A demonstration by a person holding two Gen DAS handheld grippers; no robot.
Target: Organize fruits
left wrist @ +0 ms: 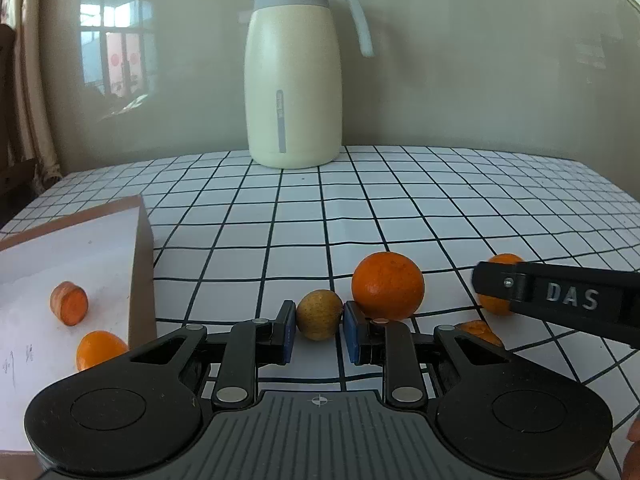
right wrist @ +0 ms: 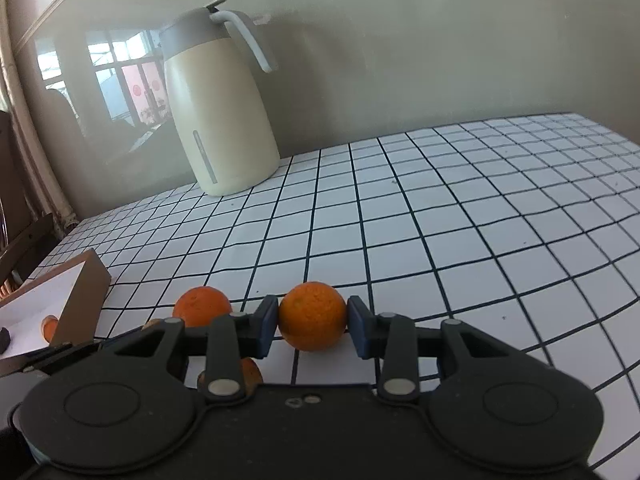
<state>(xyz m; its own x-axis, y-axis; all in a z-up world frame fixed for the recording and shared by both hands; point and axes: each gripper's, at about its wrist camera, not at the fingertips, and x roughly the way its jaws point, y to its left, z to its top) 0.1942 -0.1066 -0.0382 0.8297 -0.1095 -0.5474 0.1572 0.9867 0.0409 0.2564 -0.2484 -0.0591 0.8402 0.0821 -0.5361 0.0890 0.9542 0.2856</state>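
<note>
My left gripper (left wrist: 319, 322) is shut on a small yellow-brown fruit (left wrist: 319, 314) that sits on the checked tablecloth, with a blue pad against each side. A bigger orange (left wrist: 387, 291) lies just right of it, touching the right finger. In the right wrist view, my right gripper (right wrist: 313, 317) is shut on another orange (right wrist: 312, 316) resting on the cloth. A second orange (right wrist: 202, 306) lies to its left. The right gripper's black finger (left wrist: 560, 300) reaches in from the right in the left wrist view.
A shallow cardboard box (left wrist: 140, 264) at the left holds an orange cut piece (left wrist: 69, 303) and a small orange (left wrist: 100, 350). An orange wedge (left wrist: 478, 330) lies near my left gripper. A cream jug (left wrist: 294, 92) stands at the back by the wall.
</note>
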